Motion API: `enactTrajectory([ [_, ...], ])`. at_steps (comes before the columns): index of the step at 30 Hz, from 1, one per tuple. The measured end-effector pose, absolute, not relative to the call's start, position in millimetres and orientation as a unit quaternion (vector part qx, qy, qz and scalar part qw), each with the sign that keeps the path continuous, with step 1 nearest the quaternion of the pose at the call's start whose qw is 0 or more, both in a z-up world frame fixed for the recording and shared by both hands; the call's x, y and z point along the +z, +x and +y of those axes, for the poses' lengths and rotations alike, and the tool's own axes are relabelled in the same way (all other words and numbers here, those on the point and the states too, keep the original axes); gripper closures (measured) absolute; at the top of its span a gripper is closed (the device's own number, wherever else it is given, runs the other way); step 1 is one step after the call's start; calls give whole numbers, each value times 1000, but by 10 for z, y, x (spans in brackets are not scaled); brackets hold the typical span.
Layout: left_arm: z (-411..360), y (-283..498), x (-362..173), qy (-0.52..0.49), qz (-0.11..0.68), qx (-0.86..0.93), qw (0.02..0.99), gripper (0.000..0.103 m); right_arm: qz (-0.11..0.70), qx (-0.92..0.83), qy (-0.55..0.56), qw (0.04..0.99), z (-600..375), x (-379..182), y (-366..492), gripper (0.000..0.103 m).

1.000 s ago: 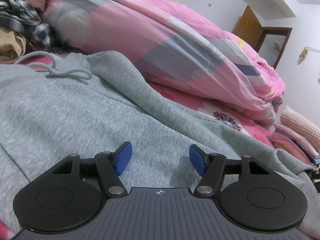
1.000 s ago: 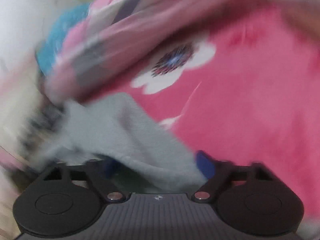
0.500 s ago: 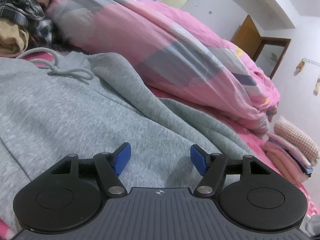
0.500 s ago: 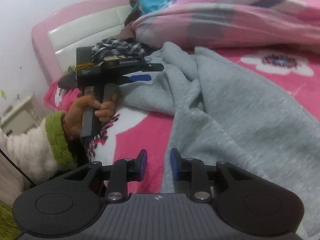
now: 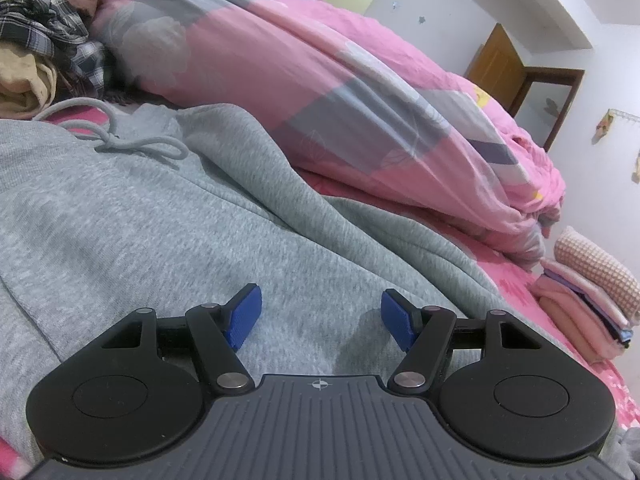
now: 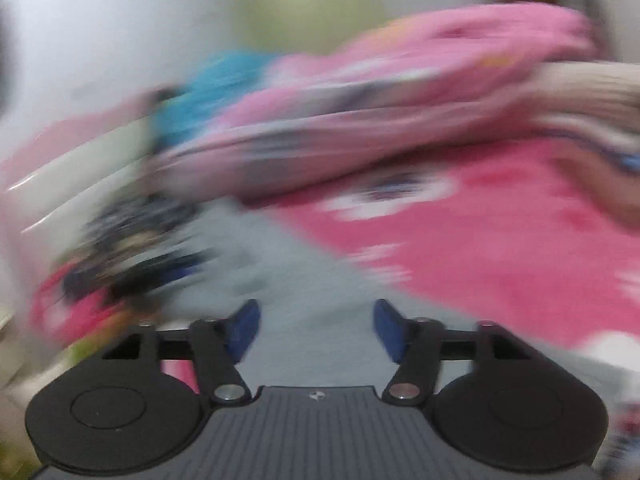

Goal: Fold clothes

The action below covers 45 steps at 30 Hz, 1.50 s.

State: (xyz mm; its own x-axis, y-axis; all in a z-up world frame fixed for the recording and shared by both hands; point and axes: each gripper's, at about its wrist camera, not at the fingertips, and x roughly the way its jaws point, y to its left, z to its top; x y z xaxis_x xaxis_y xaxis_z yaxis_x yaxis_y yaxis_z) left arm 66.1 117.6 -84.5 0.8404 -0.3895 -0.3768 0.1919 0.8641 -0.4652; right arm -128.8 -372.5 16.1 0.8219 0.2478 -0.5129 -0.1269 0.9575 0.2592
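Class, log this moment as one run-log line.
left gripper: open over grey hoodie | right gripper: open, just opened, nothing gripped | view blurred

Left tongs (image 5: 320,314) stand open, blue pads (image 5: 244,316) apart, low over a grey hoodie (image 5: 160,232) spread across the bed; whether they touch the fabric cannot be told. Hoodie drawstring (image 5: 136,142) lies looped near the upper left. Pink and grey duvet (image 5: 340,92) bunched behind it. Plaid garment (image 5: 44,28) at far left. Folded stack of clothes (image 5: 588,304) at right, on the pink floral sheet (image 5: 508,276).
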Motion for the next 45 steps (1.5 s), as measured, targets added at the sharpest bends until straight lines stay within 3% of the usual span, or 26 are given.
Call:
enactTrajectory([
  [2,1173,661,-845,-209,236,-155,936,36,301,16,113,947,-4014,91,-1125,14],
  [5,1169,663,-847,-209,236,-156,936,36,337,-59,150,928,-4377,-85,-811,14],
  [7,1169,665,-848,-209,236,-156,936,36,340,-22,168,925,-4417,-103,-625,14],
  [13,1168,660,-849,-210,235,-156,936,36,404,148,33,902,-3719,-279,18,7],
  [16,1172,659,-850,-210,234,-157,936,35,447,169,20,878,-3449,-476,140,0],
  [18,1171,663,-850,-210,234,-159,936,34,449,162,-12,878,-3269,-525,107,1],
  [19,1167,666,-848,-210,235,-159,936,34,450,158,-30,879,-3178,-542,85,5],
  [22,1144,676,-839,-204,238,-158,936,33,439,141,-70,885,-2999,-457,-64,47],
  [23,1135,679,-836,-201,239,-157,937,33,436,132,-91,886,-2932,-435,-99,76],
  [24,1127,680,-833,-199,240,-156,937,32,434,126,-115,885,-2847,-420,-115,94],
  [30,1109,684,-828,-194,244,-153,938,32,398,84,-175,896,-2756,-91,1,96],
  [39,1094,689,-828,-188,245,-151,939,32,276,-86,-150,946,-3221,822,575,96],
  [45,1093,695,-827,-186,246,-151,939,32,217,-121,-128,960,-3382,867,1225,96],
])
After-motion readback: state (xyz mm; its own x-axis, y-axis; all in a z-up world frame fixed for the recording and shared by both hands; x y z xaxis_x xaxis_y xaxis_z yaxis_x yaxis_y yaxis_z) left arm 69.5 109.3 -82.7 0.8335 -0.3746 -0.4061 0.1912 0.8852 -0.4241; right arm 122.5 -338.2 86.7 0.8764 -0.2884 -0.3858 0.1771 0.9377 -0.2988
